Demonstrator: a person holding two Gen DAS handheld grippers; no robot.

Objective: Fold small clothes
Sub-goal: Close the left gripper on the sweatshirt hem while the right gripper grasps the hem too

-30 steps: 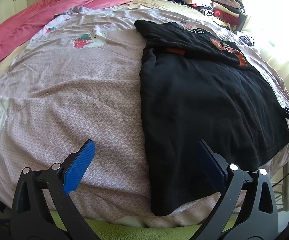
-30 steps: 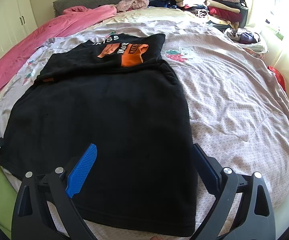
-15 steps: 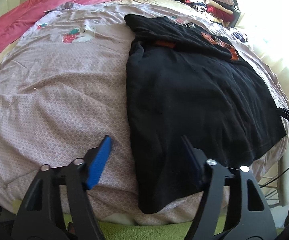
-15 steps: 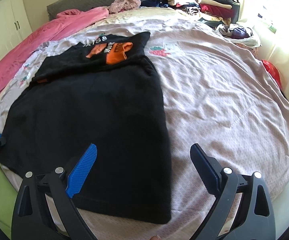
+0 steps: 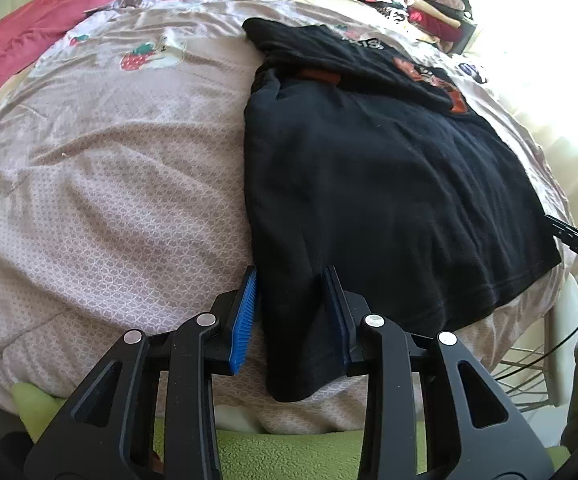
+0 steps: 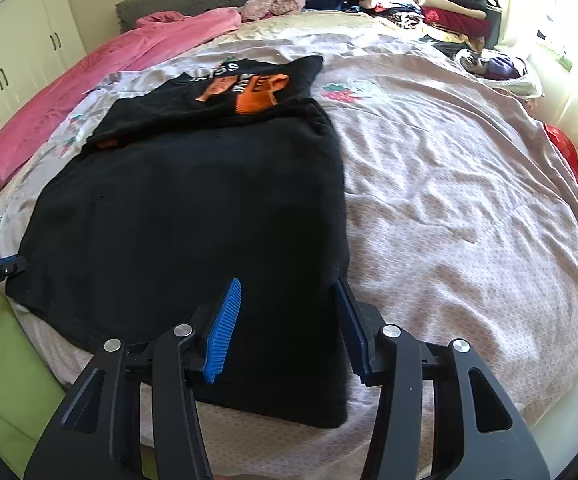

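A black T-shirt (image 5: pixel 385 184) with an orange print lies flat on the bed, its top part folded over toward me; it also shows in the right wrist view (image 6: pixel 193 208). My left gripper (image 5: pixel 291 296) is partly open, its jaws on either side of the shirt's near left corner at the hem. My right gripper (image 6: pixel 289 308) is partly open, its jaws on either side of the shirt's near right corner. Neither is clamped on the cloth.
The bed has a pale patterned quilt (image 5: pixel 101 184) with strawberry prints. A pink blanket (image 6: pixel 89 76) lies along the far left. Stacks of folded clothes (image 6: pixel 421 8) sit at the headboard. A green cushion (image 6: pixel 13 364) lies below the bed's near edge.
Both grippers have moved in over the shirt's near corners, and their jaws have narrowed from wide open to partly open around the hem.
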